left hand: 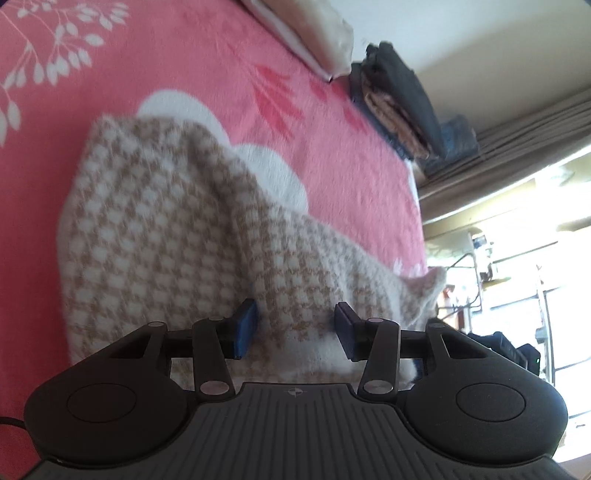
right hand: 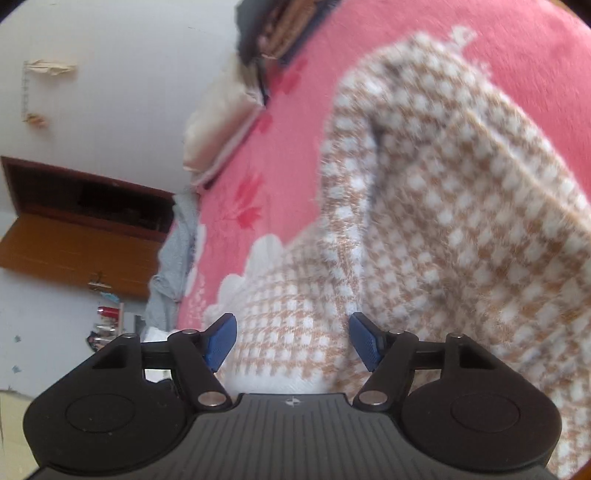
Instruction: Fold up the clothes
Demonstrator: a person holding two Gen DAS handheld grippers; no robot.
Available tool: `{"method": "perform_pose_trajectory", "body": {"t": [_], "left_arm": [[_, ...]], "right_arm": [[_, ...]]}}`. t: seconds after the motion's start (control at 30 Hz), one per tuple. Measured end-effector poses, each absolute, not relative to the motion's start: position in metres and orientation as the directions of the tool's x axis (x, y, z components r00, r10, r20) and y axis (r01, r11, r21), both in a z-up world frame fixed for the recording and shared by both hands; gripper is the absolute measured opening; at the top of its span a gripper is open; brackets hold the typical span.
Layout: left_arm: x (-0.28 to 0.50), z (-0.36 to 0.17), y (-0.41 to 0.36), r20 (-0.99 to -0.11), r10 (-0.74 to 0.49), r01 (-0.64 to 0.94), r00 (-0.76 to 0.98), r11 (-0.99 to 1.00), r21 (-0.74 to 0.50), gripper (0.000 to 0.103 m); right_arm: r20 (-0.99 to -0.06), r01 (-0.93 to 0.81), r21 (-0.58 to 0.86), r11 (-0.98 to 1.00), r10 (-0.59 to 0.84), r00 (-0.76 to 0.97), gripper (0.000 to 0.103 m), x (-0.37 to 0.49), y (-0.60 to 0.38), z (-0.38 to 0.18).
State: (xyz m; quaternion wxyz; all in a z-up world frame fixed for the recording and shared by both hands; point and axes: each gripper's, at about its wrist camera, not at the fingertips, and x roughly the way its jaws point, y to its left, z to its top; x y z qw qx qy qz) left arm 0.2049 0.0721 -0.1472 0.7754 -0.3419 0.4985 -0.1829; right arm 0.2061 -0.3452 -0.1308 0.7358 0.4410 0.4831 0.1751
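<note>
Partway there: checked sweater (left hand: pixel 155 221) doubled over on the pink bed (left hand: pixel 207 59), both jaws released, more folds probably left.

Garment (left hand: pixel 155 229): tan-and-white houndstooth check, fuzzy white edging
Bed cover (left hand: pixel 184 48): coral pink, white leaf sprigs, white scalloped cloud shapes, deeper red leaf motifs
Pillow (left hand: pixel 314 33): cream
Folded stack (left hand: pixel 399 99): black, brown, dark blue
Fingers (left hand: pixel 245 328): blue pads on black bodies
Wall (right hand: pixel 110 74): white
Door (right hand: pixel 66 251): orange-brown, dark brown frame
</note>
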Motion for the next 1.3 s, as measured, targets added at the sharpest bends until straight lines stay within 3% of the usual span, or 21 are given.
{"method": "perform_pose_trajectory", "body": {"t": [0.2,0.43,0.53,0.67,0.8,1.07,1.3], "left_arm": [[0.205,-0.152,0.075,-0.626,-0.643,-0.067,0.44,0.672,-0.738,0.04],[0.204,-0.155,0.079,-0.59,-0.672,-0.09,0.448,0.623,-0.777,0.041],[0.2,-0.155,0.078,-0.582,-0.672,-0.065,0.458,0.628,-0.776,0.031],[0.206,-0.149,0.069,-0.585,-0.647,-0.007,0.489,0.668,-0.744,0.02],[0.226,-0.142,0.059,-0.558,-0.637,0.004,0.531,0.661,-0.751,0.017],[0.218,-0.158,0.054,-0.615,-0.616,0.07,0.491,0.732,-0.678,0.017],[0.215,-0.154,0.054,-0.619,-0.591,0.143,0.517,0.773,-0.619,0.016]], "right_arm": [[-0.573,0.219,0.811,0.543,0.661,0.485,0.06,0.21,-0.358,-0.137],[-0.55,0.236,0.834,0.498,0.724,0.417,0.063,0.219,-0.351,-0.152],[-0.546,0.209,0.837,0.506,0.742,0.389,0.061,0.218,-0.337,-0.153],[-0.581,0.141,0.8,0.584,0.693,0.426,0.025,0.223,-0.334,-0.15],[-0.577,0.045,0.762,0.646,0.646,0.499,0.017,0.25,-0.329,-0.139],[-0.613,-0.044,0.691,0.722,0.616,0.495,0.015,0.25,-0.338,-0.147],[-0.57,-0.04,0.724,0.689,0.63,0.527,0.015,0.228,-0.341,-0.162]]}}
